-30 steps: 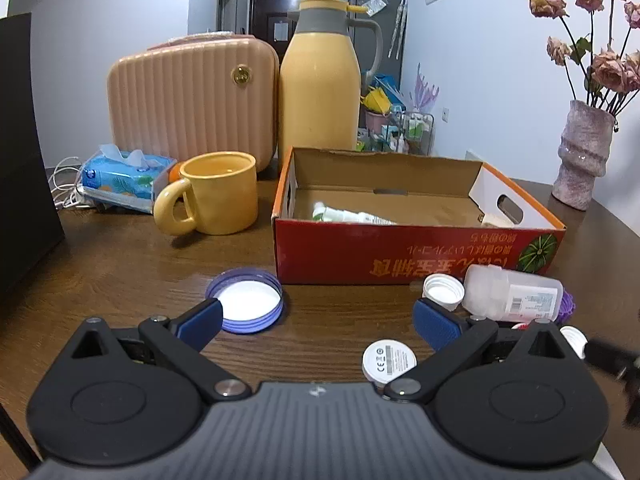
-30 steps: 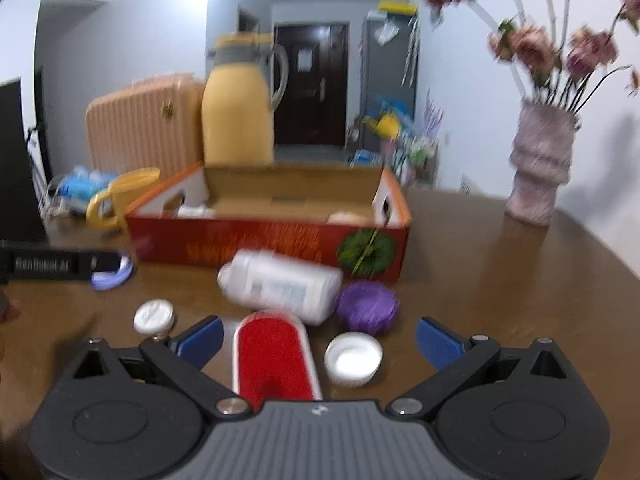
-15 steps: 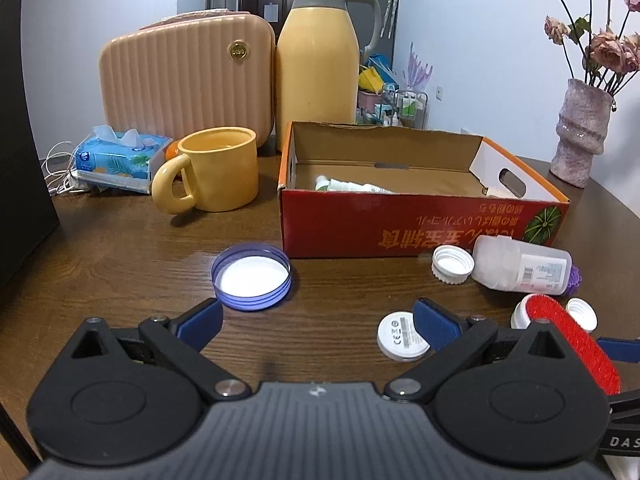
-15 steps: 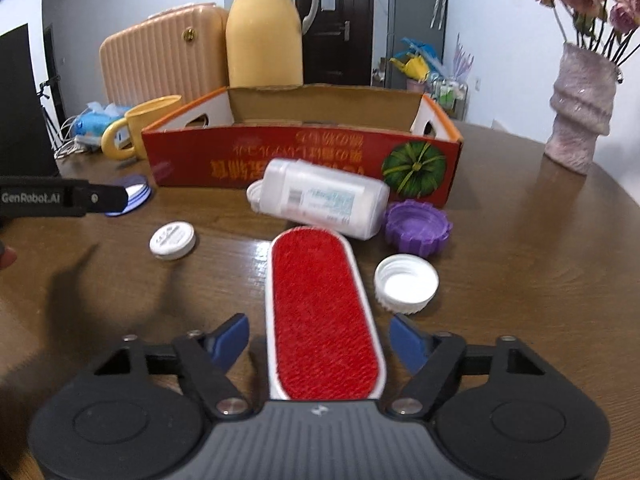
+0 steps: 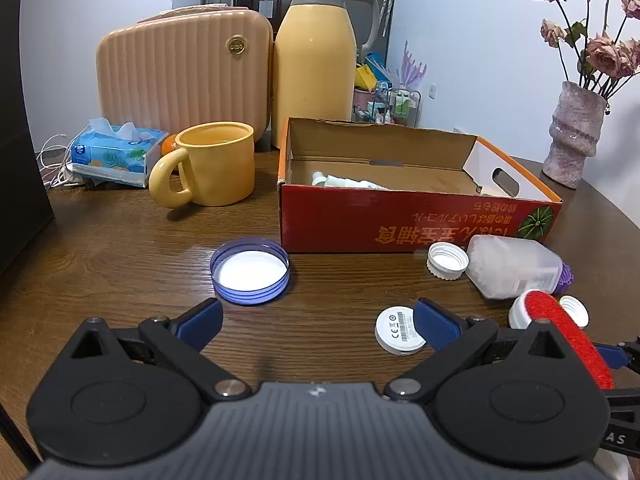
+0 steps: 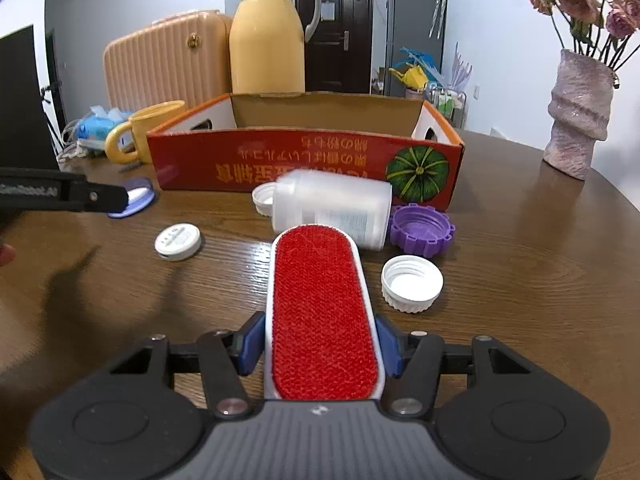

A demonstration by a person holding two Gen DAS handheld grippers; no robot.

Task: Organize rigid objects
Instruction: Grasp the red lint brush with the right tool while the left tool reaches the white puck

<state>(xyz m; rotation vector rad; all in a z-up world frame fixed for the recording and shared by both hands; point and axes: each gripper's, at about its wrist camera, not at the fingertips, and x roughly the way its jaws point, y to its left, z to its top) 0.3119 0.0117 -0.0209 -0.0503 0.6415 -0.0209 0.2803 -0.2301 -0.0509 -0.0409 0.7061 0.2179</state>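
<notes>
The red lint brush lies lengthwise between the fingers of the right gripper, both blue pads pressed to its white sides, so it is grasped; its near end is hidden under the gripper body, and whether it rests on the surface or is lifted cannot be told; its far tip reaches a clear plastic bottle lying on its side, though contact is hard to judge; a purple ridged cap sits just beside the bottle's base, a white screw cap near the brush's right side, another white cap at the bottle's mouth, partly hidden; a small white disc lies to the left. Behind them stands the red cardboard box; inside, only a white tube shows, the rest masked by the front wall. The left gripper hangs released, fingers wide apart, above bare wood; a blue-rimmed lid lies open side up beyond it. A yellow mug stands left of the box, its contents unseen.
</notes>
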